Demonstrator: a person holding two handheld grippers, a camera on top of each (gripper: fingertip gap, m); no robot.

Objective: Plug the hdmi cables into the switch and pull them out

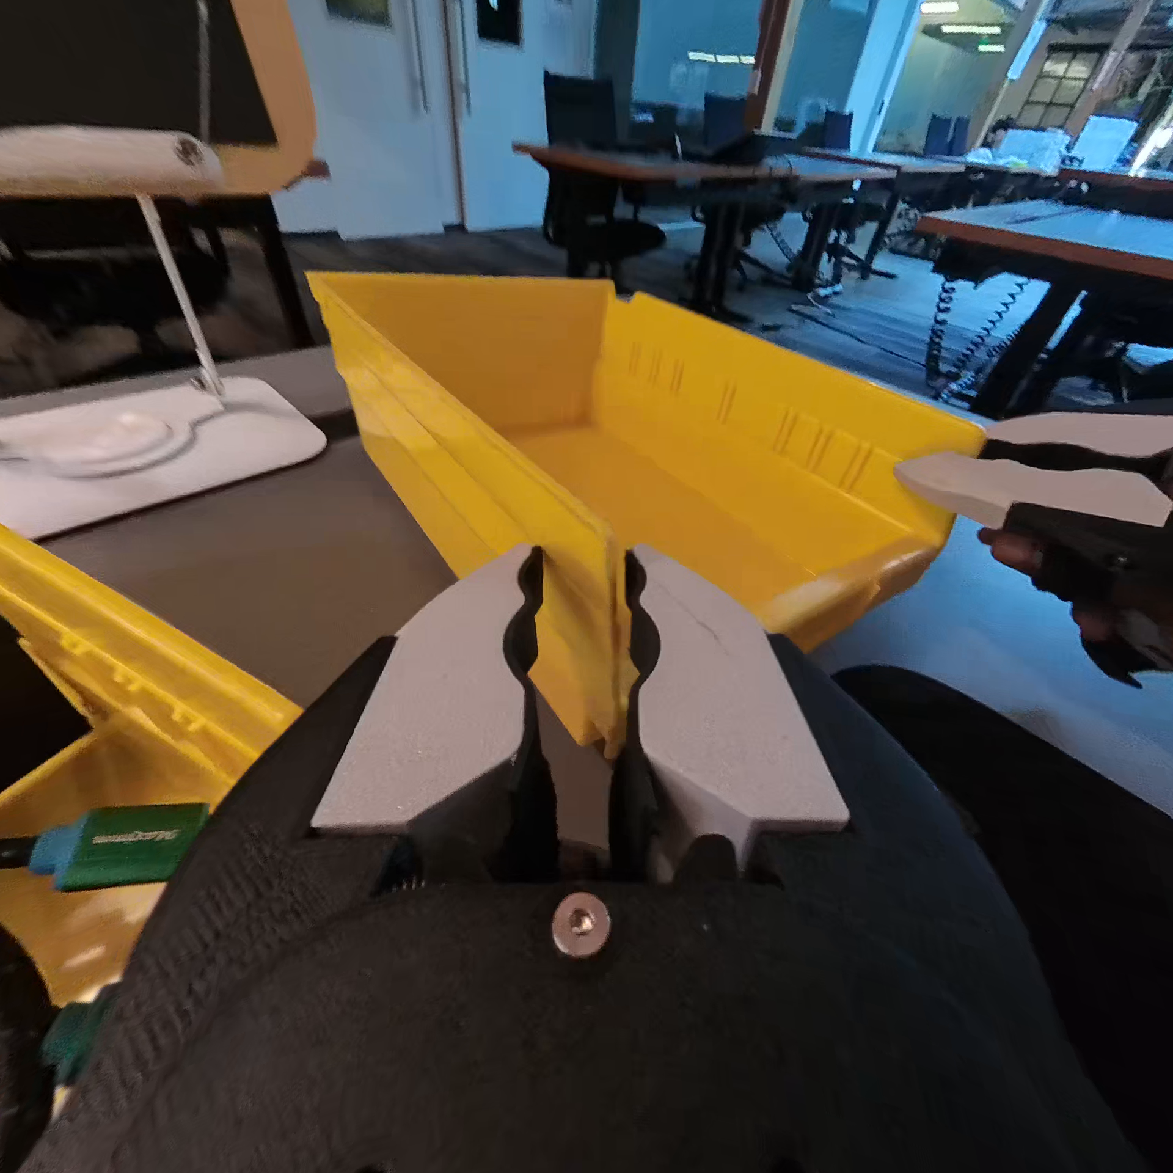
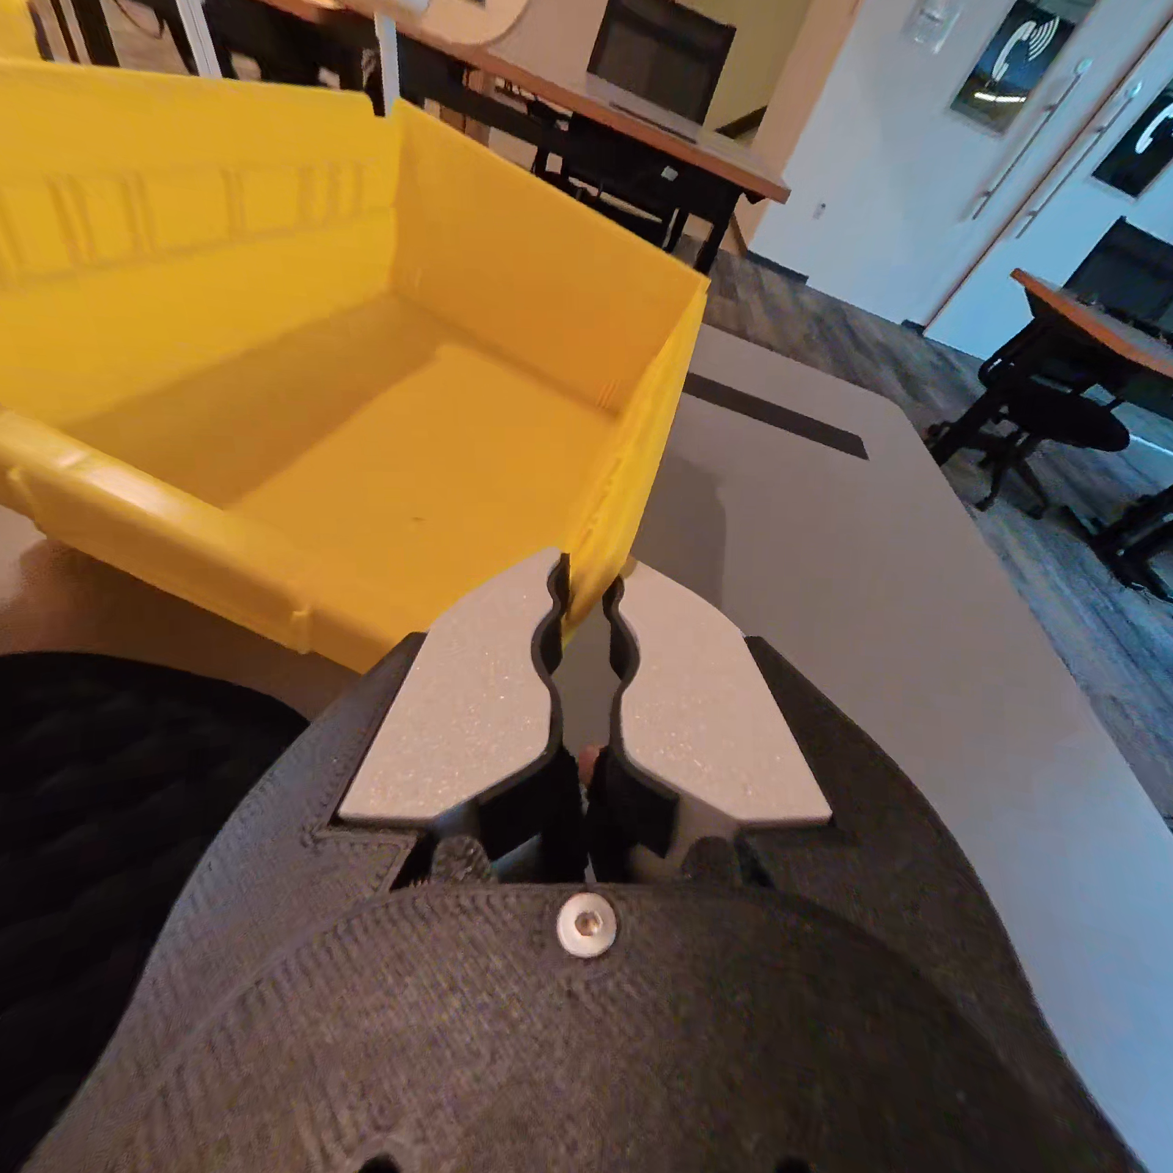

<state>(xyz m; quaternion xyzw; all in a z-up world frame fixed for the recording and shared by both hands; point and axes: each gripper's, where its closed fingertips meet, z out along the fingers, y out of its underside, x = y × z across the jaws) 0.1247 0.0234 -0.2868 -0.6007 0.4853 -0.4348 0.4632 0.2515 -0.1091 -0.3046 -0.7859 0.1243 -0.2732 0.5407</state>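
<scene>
A second yellow bin [image 1: 76, 717] is cut off by the left edge of the left wrist view, its contents mostly hidden behind the gripper body. A green plug [image 1: 127, 854] shows only partly there; its cable runs out of view. The white lamp [image 1: 101, 159] head is blurred. The nearer bin's [image 2: 190, 209] left end is cropped in the right wrist view.

We note dim, cool room light, brighter ceiling strips [image 1: 971, 28] far back; strong wide-angle bending at edges; motion blur upper left; soft glare on the yellow bin [image 1: 698, 457].
</scene>
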